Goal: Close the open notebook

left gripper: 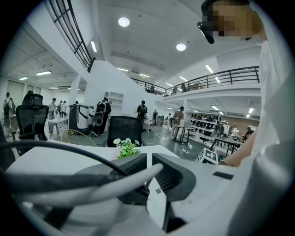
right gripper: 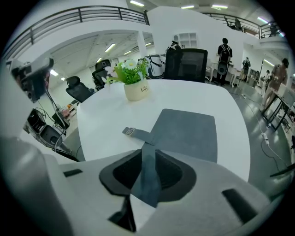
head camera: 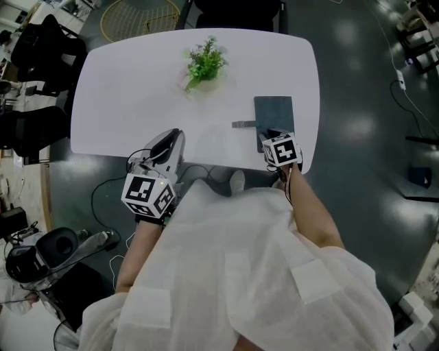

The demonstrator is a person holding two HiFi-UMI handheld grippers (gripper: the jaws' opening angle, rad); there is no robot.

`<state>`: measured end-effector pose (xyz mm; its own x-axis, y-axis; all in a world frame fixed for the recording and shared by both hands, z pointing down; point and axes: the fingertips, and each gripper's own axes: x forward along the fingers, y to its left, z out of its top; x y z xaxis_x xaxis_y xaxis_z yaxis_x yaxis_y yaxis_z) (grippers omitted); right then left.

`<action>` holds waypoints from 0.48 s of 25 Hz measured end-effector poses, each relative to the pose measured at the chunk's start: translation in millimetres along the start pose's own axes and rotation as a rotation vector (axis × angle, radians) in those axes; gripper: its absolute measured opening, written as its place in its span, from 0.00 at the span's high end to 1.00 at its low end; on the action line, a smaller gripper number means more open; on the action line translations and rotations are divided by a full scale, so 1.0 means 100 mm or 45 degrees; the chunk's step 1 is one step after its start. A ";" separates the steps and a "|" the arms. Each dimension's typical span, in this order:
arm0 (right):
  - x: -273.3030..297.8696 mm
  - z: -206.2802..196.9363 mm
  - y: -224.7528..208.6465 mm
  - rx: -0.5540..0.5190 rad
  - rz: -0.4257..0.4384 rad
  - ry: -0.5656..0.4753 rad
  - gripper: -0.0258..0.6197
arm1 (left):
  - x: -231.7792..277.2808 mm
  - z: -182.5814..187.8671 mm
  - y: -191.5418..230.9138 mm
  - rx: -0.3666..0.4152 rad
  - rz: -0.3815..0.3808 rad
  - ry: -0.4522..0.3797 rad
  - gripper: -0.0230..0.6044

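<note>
A dark grey notebook (head camera: pixel 273 113) (right gripper: pixel 189 133) lies flat at the right of the white table (head camera: pixel 123 89), cover down. A grey strap with a clasp (head camera: pixel 241 125) (right gripper: pixel 130 132) sticks out of its left side. My right gripper (head camera: pixel 273 136) (right gripper: pixel 148 150) points steeply down at the notebook's near left corner. A grey band from that corner runs up between its jaws and fills the gap; I see no squeeze on it. My left gripper (head camera: pixel 176 132) (left gripper: pixel 148 156) rests over the near left table edge, shut and empty, with a cable across its view.
A small potted plant (head camera: pixel 204 63) (right gripper: pixel 133 78) (left gripper: pixel 124 148) stands at the far middle of the table. A black office chair (head camera: pixel 236 10) sits behind the far edge. Cables and camera gear (head camera: pixel 41 253) lie on the floor at the near left.
</note>
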<state>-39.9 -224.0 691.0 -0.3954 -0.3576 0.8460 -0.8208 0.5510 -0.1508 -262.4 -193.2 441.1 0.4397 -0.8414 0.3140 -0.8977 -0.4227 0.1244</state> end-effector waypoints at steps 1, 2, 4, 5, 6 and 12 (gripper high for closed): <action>-0.03 0.02 -0.01 0.004 -0.001 -0.012 0.81 | 0.01 0.01 -0.01 0.000 -0.004 -0.002 0.91; -0.06 0.05 -0.01 0.008 -0.002 -0.027 0.81 | 0.01 0.02 -0.02 0.001 -0.008 -0.005 0.91; -0.16 0.13 -0.02 0.012 -0.004 -0.066 0.82 | 0.02 0.06 -0.05 0.004 -0.018 -0.011 0.91; -0.22 0.18 -0.02 0.013 -0.001 -0.091 0.82 | 0.02 0.07 -0.06 0.004 -0.022 -0.014 0.91; -0.29 0.24 -0.03 0.013 0.002 -0.122 0.82 | 0.02 0.09 -0.08 0.006 -0.026 -0.016 0.91; -0.92 0.59 -0.13 -0.029 -0.026 -0.395 0.84 | 0.04 0.17 -0.19 0.026 -0.040 -0.050 0.91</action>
<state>-16.8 -242.5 584.8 -0.4886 -0.5800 0.6518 -0.8218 0.5568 -0.1205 -243.1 -194.1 424.0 0.4689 -0.8399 0.2732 -0.8828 -0.4557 0.1141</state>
